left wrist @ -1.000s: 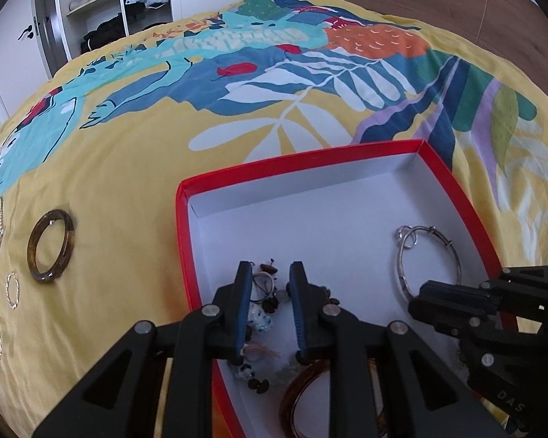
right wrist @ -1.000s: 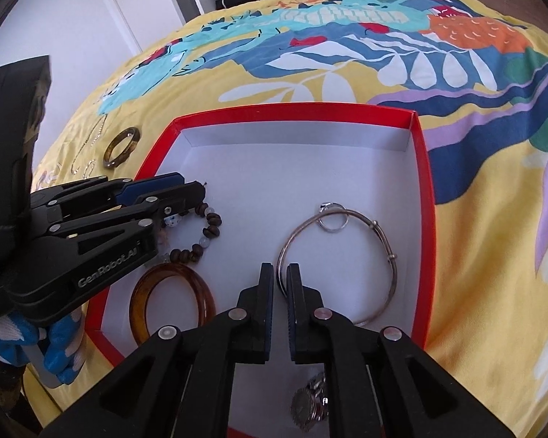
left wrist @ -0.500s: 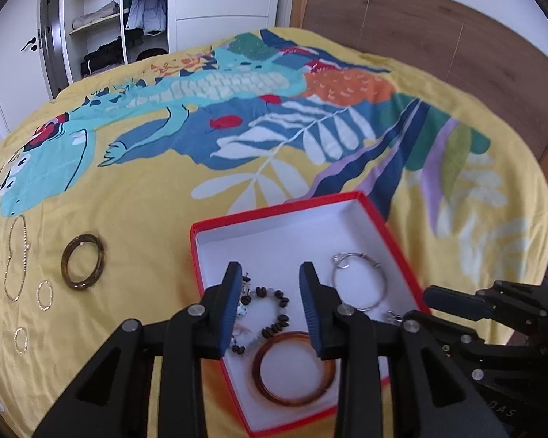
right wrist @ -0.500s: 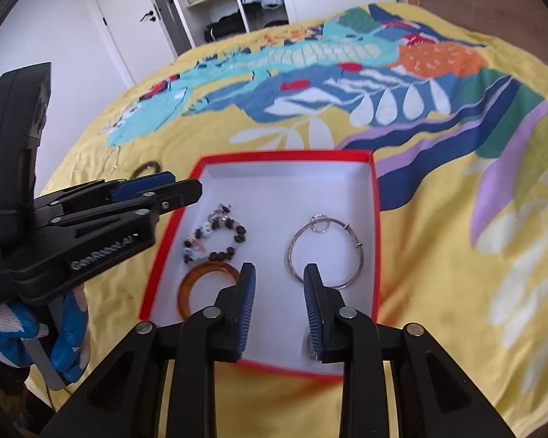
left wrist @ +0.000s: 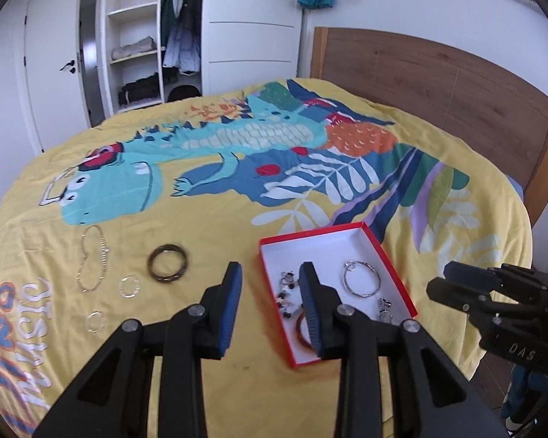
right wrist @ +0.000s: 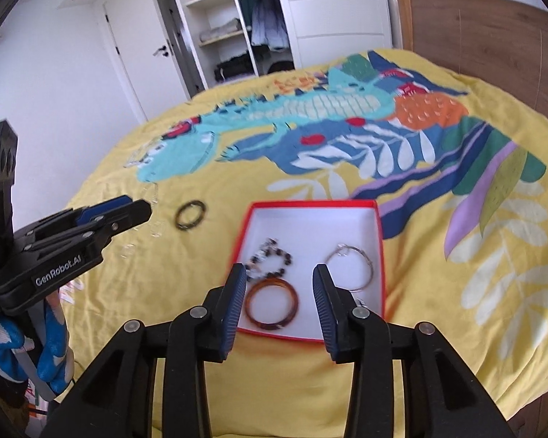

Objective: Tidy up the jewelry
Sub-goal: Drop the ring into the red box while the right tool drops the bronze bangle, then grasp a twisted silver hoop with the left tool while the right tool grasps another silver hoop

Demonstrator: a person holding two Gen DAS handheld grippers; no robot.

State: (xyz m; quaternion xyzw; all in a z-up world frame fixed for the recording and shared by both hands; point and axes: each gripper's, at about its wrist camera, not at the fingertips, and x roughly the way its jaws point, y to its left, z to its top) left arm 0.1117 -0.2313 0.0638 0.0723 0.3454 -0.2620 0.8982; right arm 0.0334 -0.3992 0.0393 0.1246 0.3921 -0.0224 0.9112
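Note:
A red box (left wrist: pixel 383 255) with a white inside lies on the yellow bedspread. In it are a beaded bracelet (right wrist: pixel 270 261), an amber bangle (right wrist: pixel 272 304), a silver bangle (right wrist: pixel 350 266) and a small silver charm (left wrist: pixel 383 308). A dark bangle (left wrist: pixel 168 262), a thin chain (left wrist: pixel 91 259) and two small rings (left wrist: pixel 129 286) lie left of the box. My left gripper (left wrist: pixel 270 273) hangs open and empty, high above the box's left edge. My right gripper (right wrist: pixel 279 273) is empty above the box's near side, its jaws opening.
The bed runs to a wooden headboard (left wrist: pixel 438 84) at the right. An open wardrobe (left wrist: pixel 146 36) and a door (right wrist: pixel 135 58) stand beyond its far side. A blue and white glove (right wrist: pixel 51 350) holds the left tool.
Both grippers have risen and drawn back from inside the box, and both jaws have opened. The beaded bracelet stays in the box. Much more of the bed shows now.

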